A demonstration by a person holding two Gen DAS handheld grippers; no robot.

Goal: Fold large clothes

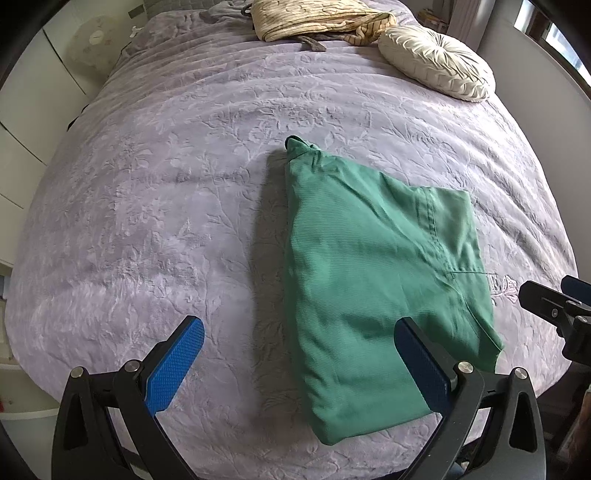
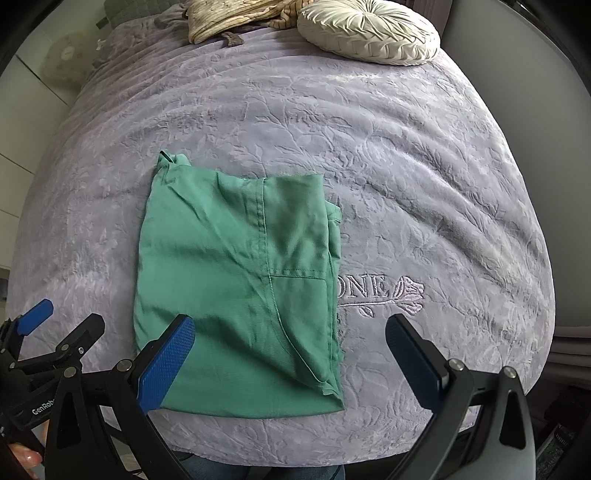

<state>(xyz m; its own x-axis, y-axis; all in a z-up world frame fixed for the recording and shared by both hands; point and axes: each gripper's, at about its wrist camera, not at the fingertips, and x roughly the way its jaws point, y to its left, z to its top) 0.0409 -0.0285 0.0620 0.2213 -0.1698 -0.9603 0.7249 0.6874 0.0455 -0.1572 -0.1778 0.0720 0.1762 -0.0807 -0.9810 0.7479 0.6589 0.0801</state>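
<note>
Hovering both tools over the bed, you are holding nothing. The left gripper [image 1: 299,369] has its blue pads spread wide with only bedspread and cloth showing between them; the right gripper [image 2: 291,365] is spread just as wide and equally empty.

The green garment [image 1: 373,280] lies flat on the lavender bedspread [image 1: 166,192], already folded down to a compact, roughly rectangular packet. Seams and a pocket line show on its top layer, and a small bunched corner pokes out at the far end.

Step in hand, by my reading: the fold looks nearly finished, and you are between grasps (either done or lining up one last fold).

Position relative to the tools: from the left wrist view the packet sits right of centre, its near edge running under the right-hand pad. From the right wrist view the green garment [image 2: 240,288] sits left of centre, its near-left corner behind the left-hand pad, its right edge touching the embroidered lettering [image 2: 364,288].

Next move, if another fold is wanted: pinch both near corners, one per tool, catching all layers, and carry them toward the far edge. Loose layers along the right edge could slip apart.

A round cream cushion [image 2: 369,33] and a striped beige bundle [image 1: 317,18] lie well apart at the head of the bed.
</note>
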